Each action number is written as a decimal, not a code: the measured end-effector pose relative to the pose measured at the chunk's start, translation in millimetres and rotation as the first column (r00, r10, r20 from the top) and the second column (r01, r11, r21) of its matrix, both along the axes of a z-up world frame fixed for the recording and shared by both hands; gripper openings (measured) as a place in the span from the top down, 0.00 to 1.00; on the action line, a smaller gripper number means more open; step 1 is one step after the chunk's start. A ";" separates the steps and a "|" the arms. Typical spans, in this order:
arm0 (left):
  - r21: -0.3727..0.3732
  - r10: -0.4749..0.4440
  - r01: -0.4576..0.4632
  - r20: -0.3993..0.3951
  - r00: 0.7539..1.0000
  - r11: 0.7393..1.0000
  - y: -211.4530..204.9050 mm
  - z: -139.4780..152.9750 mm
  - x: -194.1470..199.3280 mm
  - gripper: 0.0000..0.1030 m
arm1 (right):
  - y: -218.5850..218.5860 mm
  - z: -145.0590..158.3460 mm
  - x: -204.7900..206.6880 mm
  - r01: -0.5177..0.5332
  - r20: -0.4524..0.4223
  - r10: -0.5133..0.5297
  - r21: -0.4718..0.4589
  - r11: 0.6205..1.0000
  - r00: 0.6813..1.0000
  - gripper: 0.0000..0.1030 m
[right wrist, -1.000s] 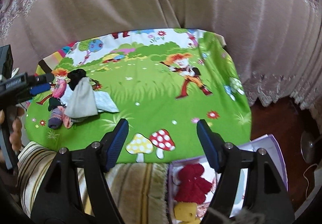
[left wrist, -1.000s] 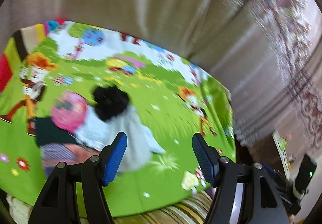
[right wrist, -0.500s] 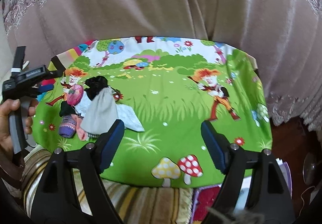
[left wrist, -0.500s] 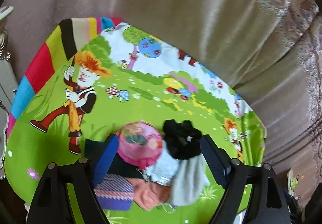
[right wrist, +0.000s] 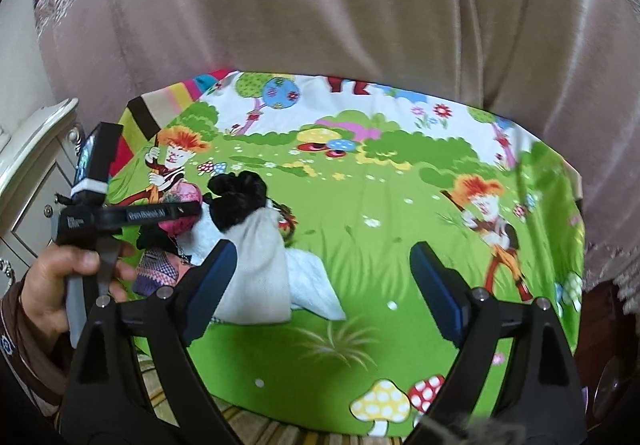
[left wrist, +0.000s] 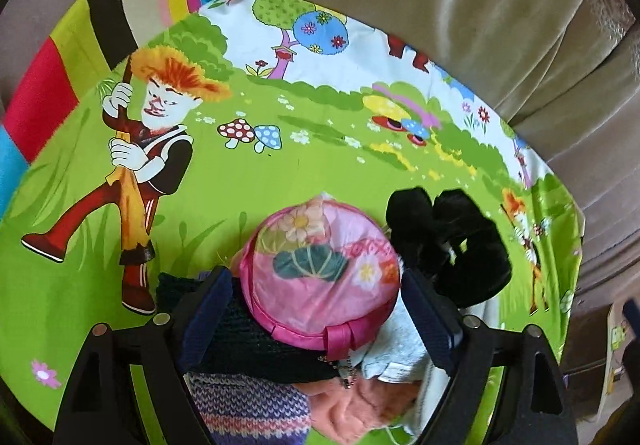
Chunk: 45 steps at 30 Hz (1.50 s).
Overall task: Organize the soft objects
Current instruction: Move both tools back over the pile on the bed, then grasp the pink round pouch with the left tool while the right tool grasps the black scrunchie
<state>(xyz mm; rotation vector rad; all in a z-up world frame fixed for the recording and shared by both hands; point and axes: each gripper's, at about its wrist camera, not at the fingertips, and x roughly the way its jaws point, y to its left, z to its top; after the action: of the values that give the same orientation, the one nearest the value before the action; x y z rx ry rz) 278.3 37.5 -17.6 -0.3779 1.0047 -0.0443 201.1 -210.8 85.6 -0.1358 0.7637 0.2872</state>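
Note:
A pile of soft things lies on the green cartoon-print cloth (left wrist: 280,173). On top is a round pink flowered pouch (left wrist: 324,273), with a black fluffy item (left wrist: 452,245) to its right, a dark knit piece (left wrist: 244,341), a striped purple knit piece (left wrist: 248,409), a peach cloth (left wrist: 352,405) and a pale towel (left wrist: 400,349). My left gripper (left wrist: 320,321) is open, its fingers on either side of the pink pouch. My right gripper (right wrist: 324,289) is open and empty above the cloth (right wrist: 360,229), right of the pile's grey bag (right wrist: 256,269). The left gripper (right wrist: 172,211) shows there over the pile.
Beige curtains (right wrist: 320,5) hang behind the covered surface. A white cabinet (right wrist: 28,149) stands at the left. A striped fabric edge (right wrist: 256,425) runs along the near side. Open cloth lies right of the pile.
My left gripper has come in over the pile and now straddles the pink pouch. My right gripper has moved left and forward, away from the floor items.

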 end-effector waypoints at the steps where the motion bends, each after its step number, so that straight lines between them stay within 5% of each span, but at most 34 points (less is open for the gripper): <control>1: 0.007 -0.002 0.002 0.002 1.000 1.000 -0.4 -0.9 -0.2 0.16 | 4.5 -1.2 3.3 -0.013 0.000 0.013 -0.005 1.000 1.000 0.12; 4: 0.035 -0.015 0.015 0.002 1.000 0.999 -1.8 -3.0 -0.6 0.17 | 20.1 -6.0 14.5 -0.047 0.003 0.047 -0.029 0.998 0.999 0.12; 7: 0.054 -0.029 0.028 0.016 0.999 0.998 -3.0 -2.3 -3.4 0.30 | 33.3 -11.9 27.9 -0.087 -0.005 0.086 -0.029 0.996 0.996 0.11; 16: 0.057 -0.050 0.046 0.059 0.997 0.997 0.8 4.1 -15.8 0.31 | 76.2 -38.0 81.9 -0.128 -0.106 0.134 0.067 0.990 0.985 0.11; 24: -0.001 -0.009 0.009 0.081 0.997 1.000 17.7 8.3 -30.9 0.31 | 102.3 -67.6 114.2 -0.126 -0.167 0.131 0.042 0.991 0.977 0.11; 27: -0.014 -0.004 0.006 0.091 0.996 1.000 21.4 10.3 -34.2 0.31 | 108.0 -76.1 118.4 -0.142 -0.189 0.148 0.046 0.989 0.971 0.34; 29: -0.022 -0.002 0.004 0.091 0.996 1.000 23.3 10.2 -34.8 0.31 | 111.6 -82.5 118.6 -0.165 -0.215 0.170 0.041 0.985 0.962 0.61; 31: -0.028 0.000 0.003 0.091 0.996 1.000 24.1 9.5 -35.3 0.31 | 111.5 -85.9 117.5 -0.172 -0.220 0.178 0.047 0.984 0.959 0.70; 45: -0.035 0.022 -0.018 0.124 0.992 0.999 27.8 18.1 -42.7 0.31 | 96.4 -48.4 99.1 -0.170 -0.077 0.181 0.134 0.976 0.980 0.77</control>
<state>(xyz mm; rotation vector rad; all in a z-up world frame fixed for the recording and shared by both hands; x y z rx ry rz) 235.6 65.3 0.5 -0.4110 0.8774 -0.0655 300.2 -114.4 37.2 -0.0711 0.8203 0.5119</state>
